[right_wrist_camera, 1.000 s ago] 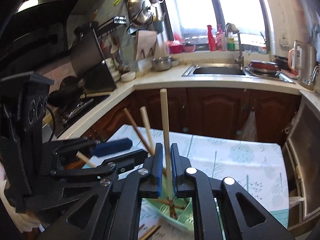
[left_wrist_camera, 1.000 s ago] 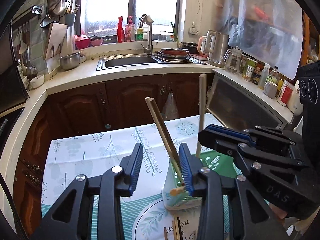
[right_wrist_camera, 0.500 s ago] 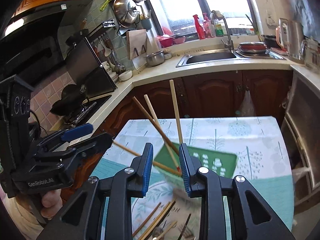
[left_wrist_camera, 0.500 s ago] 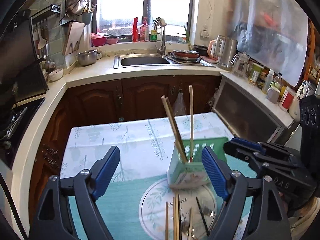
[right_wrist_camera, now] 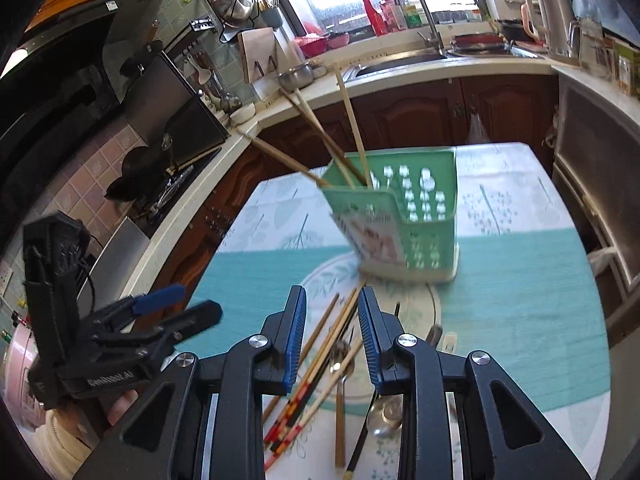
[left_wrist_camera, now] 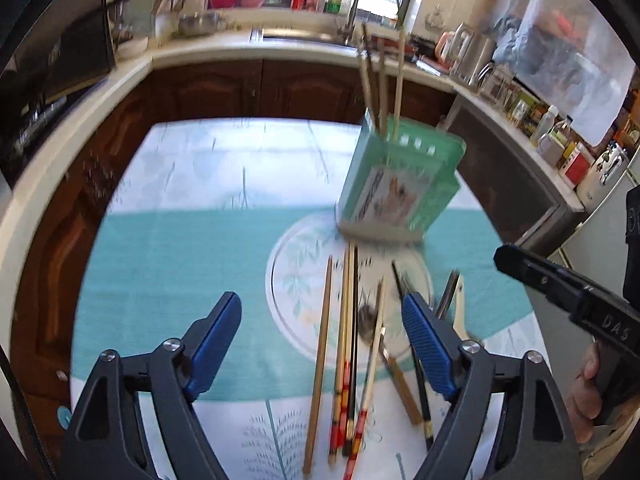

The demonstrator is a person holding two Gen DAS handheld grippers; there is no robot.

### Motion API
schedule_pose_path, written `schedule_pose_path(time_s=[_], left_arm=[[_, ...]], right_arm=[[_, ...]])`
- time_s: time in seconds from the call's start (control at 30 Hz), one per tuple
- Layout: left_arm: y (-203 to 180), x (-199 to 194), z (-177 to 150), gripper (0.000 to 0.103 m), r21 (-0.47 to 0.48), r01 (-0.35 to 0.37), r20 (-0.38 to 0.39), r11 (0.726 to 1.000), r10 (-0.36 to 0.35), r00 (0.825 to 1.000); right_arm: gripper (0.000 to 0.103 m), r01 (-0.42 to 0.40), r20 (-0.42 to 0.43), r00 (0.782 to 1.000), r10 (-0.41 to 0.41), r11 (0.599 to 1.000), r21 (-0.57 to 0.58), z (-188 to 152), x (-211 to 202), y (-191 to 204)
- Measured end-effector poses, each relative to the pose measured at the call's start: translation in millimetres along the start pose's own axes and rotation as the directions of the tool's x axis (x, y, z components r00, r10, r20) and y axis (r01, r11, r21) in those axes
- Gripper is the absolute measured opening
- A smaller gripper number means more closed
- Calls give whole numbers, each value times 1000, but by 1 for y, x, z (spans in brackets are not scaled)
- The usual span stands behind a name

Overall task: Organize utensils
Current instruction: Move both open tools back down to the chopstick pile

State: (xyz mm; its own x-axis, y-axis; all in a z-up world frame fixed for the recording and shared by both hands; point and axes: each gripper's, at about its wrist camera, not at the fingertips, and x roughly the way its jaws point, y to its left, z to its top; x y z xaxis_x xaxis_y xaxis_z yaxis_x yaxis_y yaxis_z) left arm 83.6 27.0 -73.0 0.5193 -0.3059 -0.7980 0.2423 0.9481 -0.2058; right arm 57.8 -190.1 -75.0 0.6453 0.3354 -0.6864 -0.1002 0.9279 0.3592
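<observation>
A green slotted utensil holder [left_wrist_camera: 396,184] [right_wrist_camera: 416,216] stands on the table with several chopsticks [left_wrist_camera: 384,80] [right_wrist_camera: 348,120] leaning in it. Nearer to me, loose chopsticks [left_wrist_camera: 344,340] [right_wrist_camera: 320,360] and a spoon [right_wrist_camera: 384,412] lie on the cloth. My left gripper [left_wrist_camera: 320,300] hovers over the loose chopsticks; its wide jaws are closing and grip nothing. My right gripper [right_wrist_camera: 331,292] hangs above the same pile, its jaws a narrow gap apart with nothing held. Each gripper shows in the other's view, the right [left_wrist_camera: 560,292] and the left [right_wrist_camera: 196,302].
The table wears a teal and white leaf-print cloth [left_wrist_camera: 180,248]. Behind it runs a dark wood cabinet front with a white counter [left_wrist_camera: 280,50], a sink [right_wrist_camera: 404,60] and a kettle [right_wrist_camera: 552,12]. A stove [right_wrist_camera: 160,192] sits on the left.
Both grippers released the chopsticks now standing in the holder and drew back and down toward the loose pile. The left jaws spread wide; the right jaws parted a little.
</observation>
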Motion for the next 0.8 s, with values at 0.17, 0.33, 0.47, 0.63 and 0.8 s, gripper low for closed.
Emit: schedule_pose_path(time_s=[0.17, 0.33, 0.47, 0.63, 0.8], left_arm=[[8, 30, -32, 56, -25, 12, -114, 1000, -15, 993], [7, 52, -46, 41, -6, 21, -183, 1000, -22, 983], [8, 64, -45, 36, 0, 29, -214, 1000, -28, 976], [12, 78, -39, 31, -11, 33, -242, 999, -35, 970], [9, 87, -33, 30, 8, 30, -263, 1000, -27, 964]], right_arm=[[27, -21, -76, 997, 26, 998, 67, -38, 19, -11], [27, -23, -157, 987, 42, 992, 123, -55, 50, -23], [27, -22, -202, 978, 52, 989, 145, -59, 71, -29], [27, -21, -241, 969, 58, 988, 151, -58, 92, -30], [27, -8, -266, 963, 49, 989, 151, -52, 113, -27]])
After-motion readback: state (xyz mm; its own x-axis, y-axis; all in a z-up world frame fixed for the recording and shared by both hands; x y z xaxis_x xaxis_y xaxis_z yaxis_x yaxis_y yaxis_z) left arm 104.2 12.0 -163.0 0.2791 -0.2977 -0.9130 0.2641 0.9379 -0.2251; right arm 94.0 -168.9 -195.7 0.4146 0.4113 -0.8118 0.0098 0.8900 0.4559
